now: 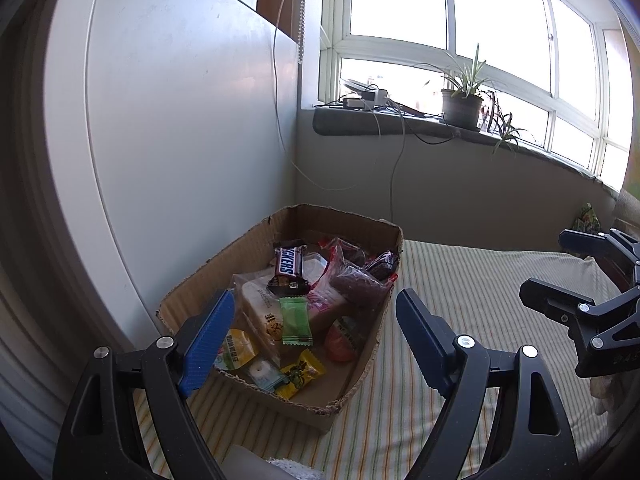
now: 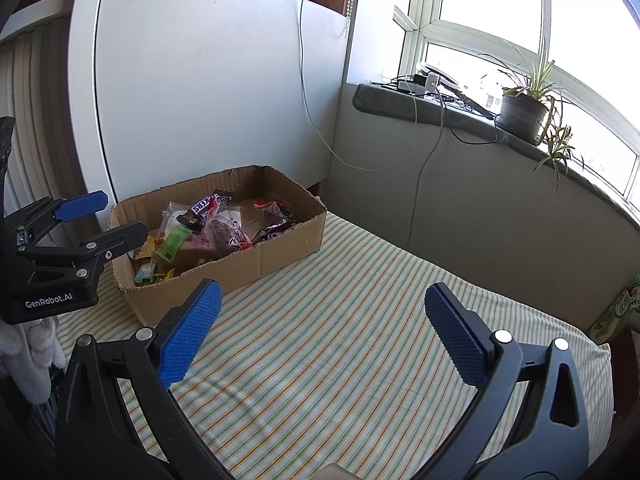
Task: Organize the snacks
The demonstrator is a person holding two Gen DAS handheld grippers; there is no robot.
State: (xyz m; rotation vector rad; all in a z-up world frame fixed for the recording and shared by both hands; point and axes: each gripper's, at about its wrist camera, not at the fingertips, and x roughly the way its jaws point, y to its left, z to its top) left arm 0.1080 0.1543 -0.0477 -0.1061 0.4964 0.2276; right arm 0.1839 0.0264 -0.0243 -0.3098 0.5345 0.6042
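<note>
Snacks (image 1: 296,304) lie heaped in a torn cardboard box (image 1: 362,364) at centre frame between the spread-apart, empty fingers of the left gripper (image 1: 316,334), while the right gripper (image 2: 322,334), also wide apart, hovers over the striped cloth (image 2: 340,320).

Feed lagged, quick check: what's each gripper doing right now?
Left gripper: open, holding nothing, at the cardboard box.
Right gripper: open, holding nothing.

- Your left claw (image 1: 314,336) is a black frame with ribbed blue pads and silver round screws.
- Your right claw (image 2: 322,334) matches it, with textured blue pads.
- White "GenRobot.AI" lettering marks the left claw's body.
</note>
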